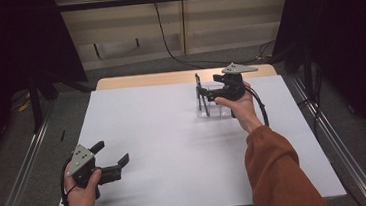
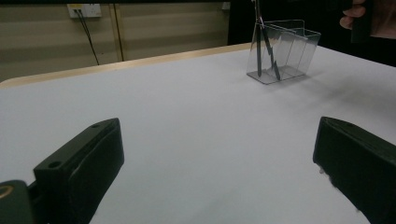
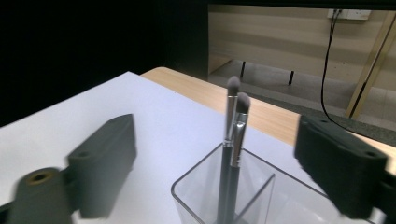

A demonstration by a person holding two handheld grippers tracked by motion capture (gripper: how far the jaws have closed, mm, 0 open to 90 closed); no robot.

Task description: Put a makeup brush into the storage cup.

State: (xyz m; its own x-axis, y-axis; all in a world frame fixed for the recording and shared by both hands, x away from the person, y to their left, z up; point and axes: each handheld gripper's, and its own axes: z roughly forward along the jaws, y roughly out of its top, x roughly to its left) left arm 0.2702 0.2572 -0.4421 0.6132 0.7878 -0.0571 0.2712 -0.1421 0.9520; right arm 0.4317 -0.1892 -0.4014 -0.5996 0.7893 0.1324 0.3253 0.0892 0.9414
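Observation:
Two makeup brushes (image 3: 235, 133) with grey tips, silver ferrules and black handles stand upright, leaning together, in a clear plastic holder (image 3: 187, 191) with compartments. The holder (image 1: 218, 111) sits at the far right-middle of the white table (image 1: 173, 134). My right gripper (image 3: 217, 140) hovers at the holder (image 2: 299, 49), open, its jaws wide on either side of the brushes (image 2: 264, 46) without touching them. In the high view the right gripper (image 1: 213, 91) is just right of the brushes (image 1: 201, 95). My left gripper (image 1: 113, 160) is open and holds nothing, low over the near left corner, where its jaws (image 2: 219, 140) face the distant holder.
A strip of bare wood (image 1: 169, 78) runs along the table's far edge. Black curtains (image 1: 15, 42) hang on both sides, and metal rails (image 1: 334, 135) run along the floor. A black cable (image 1: 176, 48) trails down the back wall and across the floor.

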